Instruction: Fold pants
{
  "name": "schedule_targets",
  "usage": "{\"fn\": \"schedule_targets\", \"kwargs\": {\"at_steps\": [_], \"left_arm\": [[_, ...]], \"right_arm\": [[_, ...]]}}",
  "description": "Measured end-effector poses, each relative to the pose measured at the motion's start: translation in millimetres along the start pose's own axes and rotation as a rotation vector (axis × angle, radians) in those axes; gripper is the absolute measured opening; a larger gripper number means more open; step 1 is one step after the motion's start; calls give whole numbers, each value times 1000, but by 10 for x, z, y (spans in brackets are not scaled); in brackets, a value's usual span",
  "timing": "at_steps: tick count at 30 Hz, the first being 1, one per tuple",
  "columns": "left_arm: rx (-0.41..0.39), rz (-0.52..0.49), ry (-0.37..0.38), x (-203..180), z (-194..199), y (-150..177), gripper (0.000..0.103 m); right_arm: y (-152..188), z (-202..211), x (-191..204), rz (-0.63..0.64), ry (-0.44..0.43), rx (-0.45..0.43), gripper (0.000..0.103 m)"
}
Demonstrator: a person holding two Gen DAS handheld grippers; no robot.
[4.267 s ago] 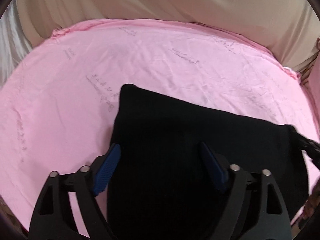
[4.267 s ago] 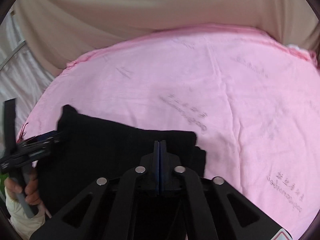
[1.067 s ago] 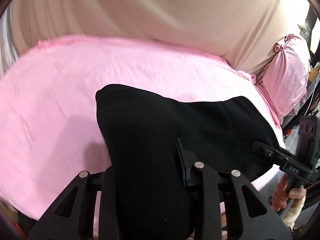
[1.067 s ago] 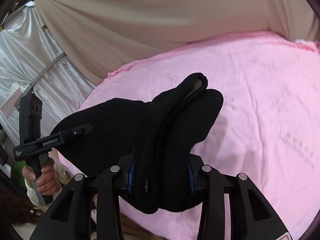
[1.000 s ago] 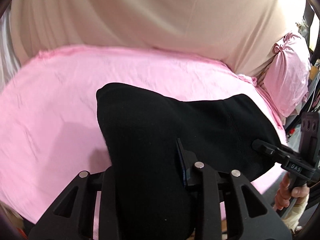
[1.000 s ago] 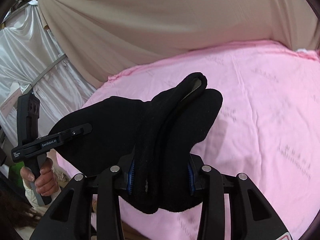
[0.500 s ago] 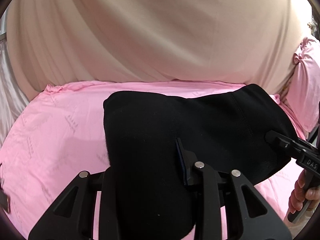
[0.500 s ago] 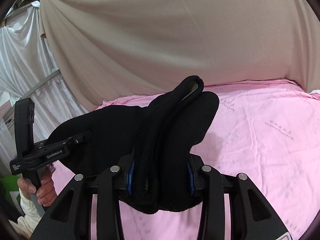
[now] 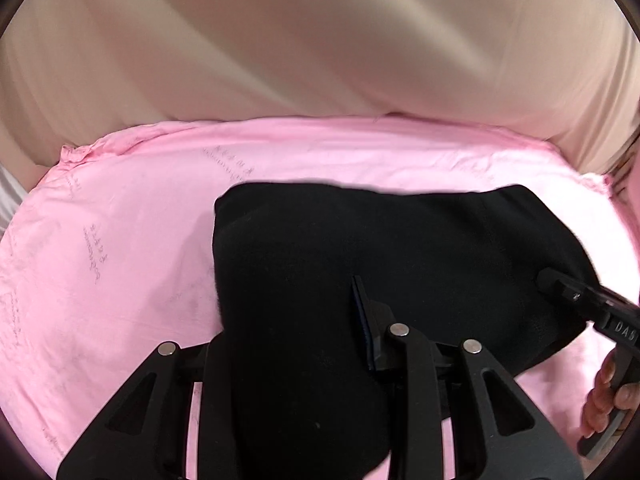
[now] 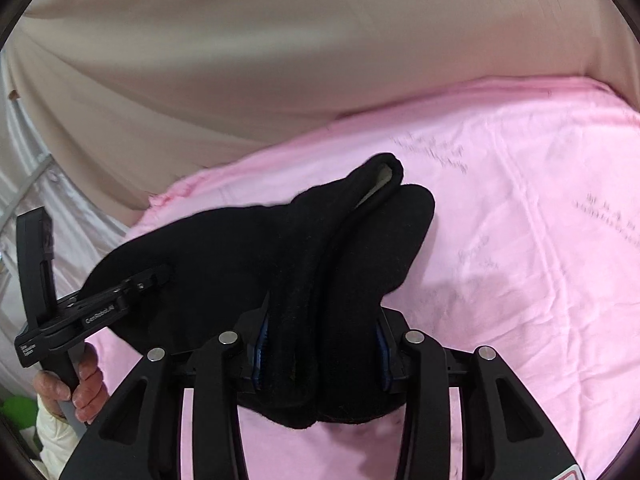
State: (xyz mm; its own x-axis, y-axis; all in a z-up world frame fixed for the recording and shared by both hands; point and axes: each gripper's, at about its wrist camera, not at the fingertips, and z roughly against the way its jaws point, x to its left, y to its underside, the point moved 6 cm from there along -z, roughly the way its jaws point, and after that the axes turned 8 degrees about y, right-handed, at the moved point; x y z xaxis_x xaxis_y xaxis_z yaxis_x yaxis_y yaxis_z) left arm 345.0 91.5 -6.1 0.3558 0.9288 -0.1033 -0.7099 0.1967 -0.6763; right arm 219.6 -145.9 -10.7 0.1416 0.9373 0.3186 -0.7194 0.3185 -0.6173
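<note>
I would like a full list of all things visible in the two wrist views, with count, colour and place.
pants: one, black, bunched, held above the sheet between both grippers.
sheet: one, pink, covering the surface below.
backdrop cloth: one, beige, behind the sheet.
white drape: one, at the left edge of the right wrist view.
left gripper: one, black, clamped on the pants.
right gripper: one, black, blue pads, jaws just opening, pants between them.

Soft even light, fisheye bending with dark vignetted corners, motion blur on backdrop, faint shadows
</note>
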Motion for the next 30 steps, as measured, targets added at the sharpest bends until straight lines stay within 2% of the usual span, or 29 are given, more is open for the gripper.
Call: {"fn": "schedule_targets", "kwargs": {"at_steps": [2, 4, 6, 7, 8, 9, 10, 11, 12, 14, 15, 17, 18, 19, 21, 22, 23, 24, 25, 27, 30], "left_arm": [[-35, -54, -19, 18, -38, 71, 42], [-38, -89, -48, 51, -35, 145, 58], [-30, -90, -31, 111, 97, 246, 62], [-26, -73, -33, 153, 182, 262, 68], [-48, -50, -75, 239, 365, 273, 71], [-85, -35, -119, 302, 545, 262, 75], [-125, -25, -127, 323, 715, 231, 78], [-161, -12, -111, 326, 877, 164, 80], [-182, 4, -100, 271, 990, 132, 83], [-216, 52, -65, 213, 1083, -63, 83], [-218, 89, -20, 159, 1050, -185, 84], [-212, 152, 43, 110, 847, -362, 85], [-186, 160, 43, 108, 621, -426, 86], [-142, 159, 13, 140, 374, -432, 86], [5, 195, -65, 317, -191, -239, 85], [60, 234, -50, 432, -399, -98, 87], [72, 287, 26, 528, -529, 21, 88], [48, 378, 124, 659, -549, 107, 90], [27, 427, 177, 731, -474, 127, 89], [16, 446, 142, 791, -247, 138, 87], [-67, 373, 127, 692, 282, 178, 86]], "right_arm": [[41, -90, -85, -3, -14, 4, 52], [61, -122, -159, -17, -27, 33, 55], [66, -43, -220, -26, -24, 69, 61], [49, 97, -271, -30, 11, 56, 63], [26, 216, -314, -30, 45, 22, 65], [-23, 421, -350, -23, 75, -43, 66], [-42, 591, -336, -14, 84, -90, 68], [-83, 683, -305, 2, 80, -106, 59], [-128, 723, -256, 21, 69, -106, 36], [-290, 684, -36, 80, 33, -94, 7], [-349, 626, 35, 98, 12, -85, 3], [-478, 422, 192, 128, -15, -65, 3], [-529, 246, 245, 151, -4, -43, 3], [-544, 73, 256, 170, 19, -21, 3], [-500, -297, 58, 180, 139, 39, 0], [-439, -516, -140, 159, 156, 80, 0], [-437, -536, -222, 124, 105, 42, 0], [-448, -496, -289, 92, 67, 57, 0], [-472, -431, -292, 67, 66, 66, 0], [-472, -143, -162, 108, 96, 32, 3], [-225, 196, 86, 199, 45, 6, 3]]}}
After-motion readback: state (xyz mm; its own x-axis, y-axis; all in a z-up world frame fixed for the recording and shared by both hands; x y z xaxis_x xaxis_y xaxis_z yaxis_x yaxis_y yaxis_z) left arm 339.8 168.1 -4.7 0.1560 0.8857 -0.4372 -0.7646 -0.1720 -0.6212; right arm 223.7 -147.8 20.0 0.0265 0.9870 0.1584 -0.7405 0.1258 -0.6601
